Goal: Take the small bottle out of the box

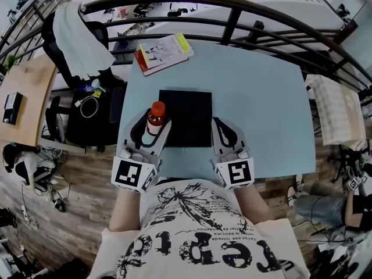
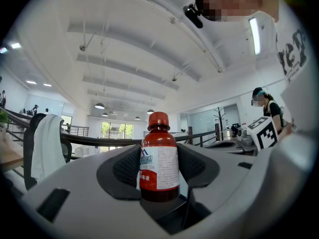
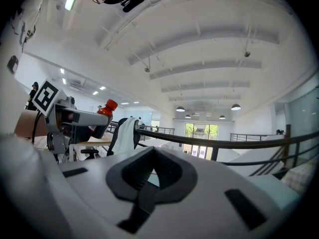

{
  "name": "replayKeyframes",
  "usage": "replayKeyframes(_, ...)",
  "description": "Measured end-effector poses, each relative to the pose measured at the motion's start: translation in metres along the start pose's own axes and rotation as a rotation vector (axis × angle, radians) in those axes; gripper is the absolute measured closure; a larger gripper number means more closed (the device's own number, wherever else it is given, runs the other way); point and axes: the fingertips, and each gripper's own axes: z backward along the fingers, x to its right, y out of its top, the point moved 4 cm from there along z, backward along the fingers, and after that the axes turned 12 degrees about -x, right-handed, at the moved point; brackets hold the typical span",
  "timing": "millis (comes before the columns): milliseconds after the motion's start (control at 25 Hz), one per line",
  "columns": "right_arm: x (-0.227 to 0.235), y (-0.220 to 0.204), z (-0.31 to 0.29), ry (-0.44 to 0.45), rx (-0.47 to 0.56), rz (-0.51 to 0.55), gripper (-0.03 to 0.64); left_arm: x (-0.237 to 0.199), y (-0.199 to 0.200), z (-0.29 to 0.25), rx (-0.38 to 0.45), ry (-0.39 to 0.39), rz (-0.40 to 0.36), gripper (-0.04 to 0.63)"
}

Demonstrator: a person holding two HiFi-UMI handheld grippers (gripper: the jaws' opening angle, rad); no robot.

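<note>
Holding the small bottle (image 1: 156,116) clamped upright in our left tongs (image 1: 153,128), left of the black box (image 1: 186,118), already out; right tongs (image 1: 221,128) closed, empty.

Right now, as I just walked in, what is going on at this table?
A person holds a gripper in each hand over a light blue table. The left gripper has its fingers closed on a small red bottle, upright, beside the left edge of the black box. The right gripper is empty, its fingers together, near the box's right edge.
</note>
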Motion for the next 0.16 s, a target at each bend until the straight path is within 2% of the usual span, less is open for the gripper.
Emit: replayKeyframes(160, -0.0019, 0.0014, -0.0001, 0.002, 0.001, 0.004, 0.611, -0.0002, -0.0005, 0.0005, -0.001, 0.000, 0.003, 0.364)
